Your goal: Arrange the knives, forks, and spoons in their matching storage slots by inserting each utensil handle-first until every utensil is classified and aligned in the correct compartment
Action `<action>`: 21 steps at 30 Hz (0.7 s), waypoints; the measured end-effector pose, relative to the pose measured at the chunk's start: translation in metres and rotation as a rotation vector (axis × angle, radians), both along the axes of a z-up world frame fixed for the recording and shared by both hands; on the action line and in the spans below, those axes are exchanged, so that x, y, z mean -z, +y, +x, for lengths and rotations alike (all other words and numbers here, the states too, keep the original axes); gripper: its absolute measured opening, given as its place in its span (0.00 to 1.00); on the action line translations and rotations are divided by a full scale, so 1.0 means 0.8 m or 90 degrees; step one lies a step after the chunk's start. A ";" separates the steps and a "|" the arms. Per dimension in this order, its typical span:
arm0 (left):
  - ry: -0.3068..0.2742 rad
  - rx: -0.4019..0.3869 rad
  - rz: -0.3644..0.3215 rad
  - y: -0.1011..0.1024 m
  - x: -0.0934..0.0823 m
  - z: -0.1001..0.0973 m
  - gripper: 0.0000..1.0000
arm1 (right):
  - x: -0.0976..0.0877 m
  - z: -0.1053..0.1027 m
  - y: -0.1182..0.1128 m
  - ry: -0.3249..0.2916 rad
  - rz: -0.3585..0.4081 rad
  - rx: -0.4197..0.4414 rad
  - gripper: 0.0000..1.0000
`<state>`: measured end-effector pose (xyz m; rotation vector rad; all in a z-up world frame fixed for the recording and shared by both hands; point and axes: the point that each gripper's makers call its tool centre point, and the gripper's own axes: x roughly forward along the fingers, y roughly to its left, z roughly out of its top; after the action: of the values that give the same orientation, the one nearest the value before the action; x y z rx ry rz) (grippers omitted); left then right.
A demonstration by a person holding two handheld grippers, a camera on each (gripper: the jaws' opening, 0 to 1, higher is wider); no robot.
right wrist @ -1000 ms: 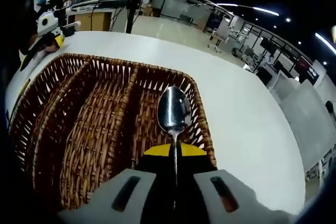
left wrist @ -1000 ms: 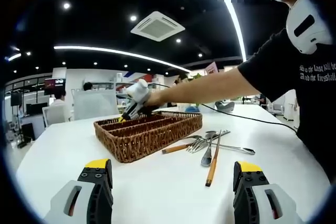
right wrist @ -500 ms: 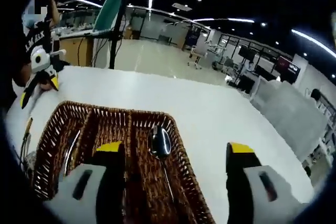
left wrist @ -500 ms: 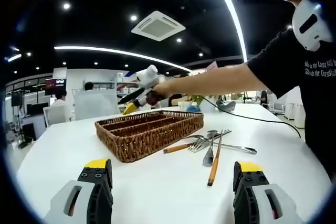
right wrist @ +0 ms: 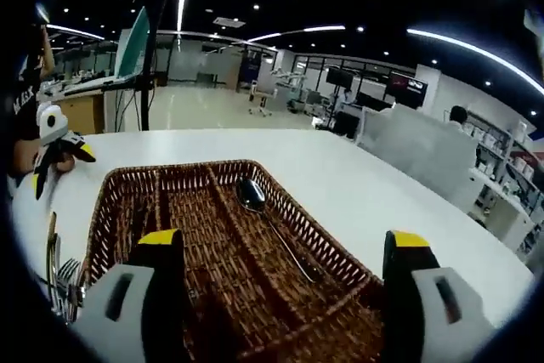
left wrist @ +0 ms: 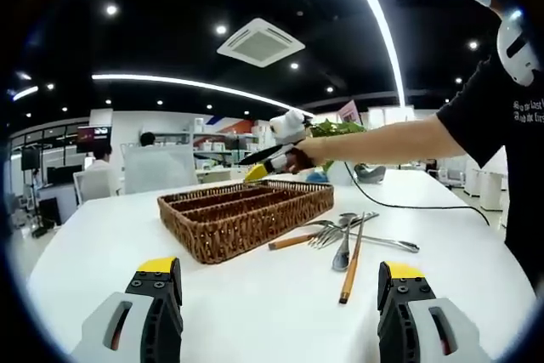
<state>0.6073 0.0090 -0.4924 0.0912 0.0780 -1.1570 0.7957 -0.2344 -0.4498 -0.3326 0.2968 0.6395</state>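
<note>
A brown wicker basket with long compartments stands on the white table. In the right gripper view a silver spoon lies alone in the basket's right-hand compartment, bowl at the far end. My right gripper hovers open over the near end of the basket, with nothing between its jaws. The left gripper view has it as the right gripper on a person's outstretched arm, above the basket's far edge. My left gripper is open and low over the table, short of the basket. Loose forks, spoons and wooden-handled utensils lie right of the basket.
The same loose utensils lie at the left edge of the right gripper view, with the left gripper beyond them. A black cable runs across the table behind the pile. Bare white table lies between my left jaws and the basket.
My right gripper has opened and let go of the spoon, which now lies in the right-hand compartment. The gripper then drew back and up from the basket. The left gripper stayed put.
</note>
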 end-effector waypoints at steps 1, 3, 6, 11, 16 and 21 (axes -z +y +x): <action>0.001 0.000 -0.001 0.000 0.000 0.000 1.00 | 0.001 -0.007 -0.003 0.001 0.001 0.004 1.00; 0.001 -0.002 0.000 0.000 0.000 0.000 1.00 | 0.002 -0.021 -0.015 -0.006 0.007 0.024 1.00; 0.001 -0.003 0.001 0.000 0.000 0.000 1.00 | 0.002 -0.041 -0.033 -0.014 0.029 0.050 1.00; 0.005 -0.006 -0.003 0.000 -0.002 -0.001 1.00 | 0.000 -0.077 -0.043 -0.045 0.055 0.086 1.00; 0.004 -0.009 0.004 0.000 0.000 -0.001 1.00 | 0.000 -0.097 -0.056 -0.064 0.058 0.102 1.00; 0.004 -0.011 0.007 0.000 0.001 -0.001 1.00 | -0.003 -0.148 -0.065 -0.093 0.079 0.118 1.00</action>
<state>0.6061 0.0092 -0.4934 0.0966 0.0907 -1.1390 0.6776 -0.2867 -0.4475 -0.2280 0.1454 0.4457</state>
